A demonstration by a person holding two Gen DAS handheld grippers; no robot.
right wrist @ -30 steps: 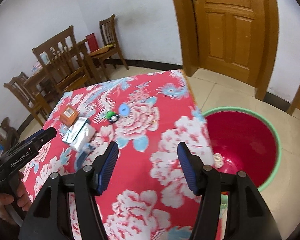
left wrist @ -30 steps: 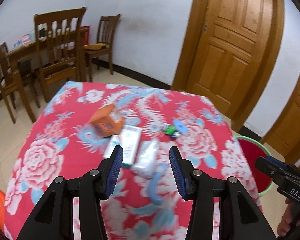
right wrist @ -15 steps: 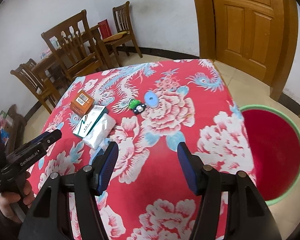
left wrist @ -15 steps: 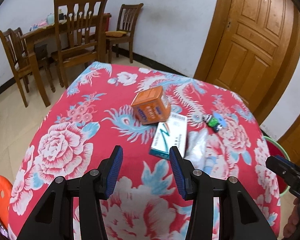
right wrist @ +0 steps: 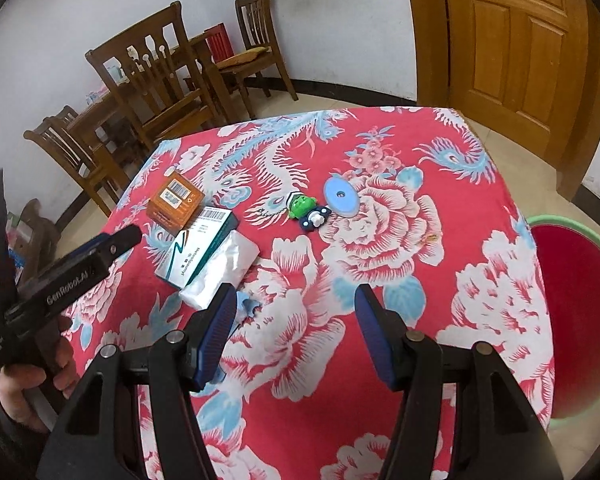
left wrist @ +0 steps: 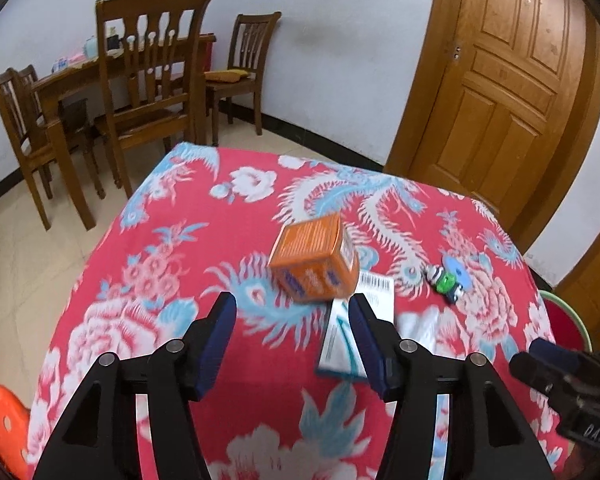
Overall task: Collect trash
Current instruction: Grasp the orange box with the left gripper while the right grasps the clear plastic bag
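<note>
My left gripper [left wrist: 292, 316] has just been spreading its fingers, empty, near the orange box [left wrist: 314, 258]; my right gripper [right wrist: 292, 316] hangs agape over the table [right wrist: 400, 320].

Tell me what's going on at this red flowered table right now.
A person holds a hand-held gripper in each hand above the table, clearing trash. The left hand-held gripper, jaws just opened wider, is empty and points at the orange box. The right hand-held gripper is open and empty too. The white-and-teal carton, plastic packet and red bin remain untouched.
</note>
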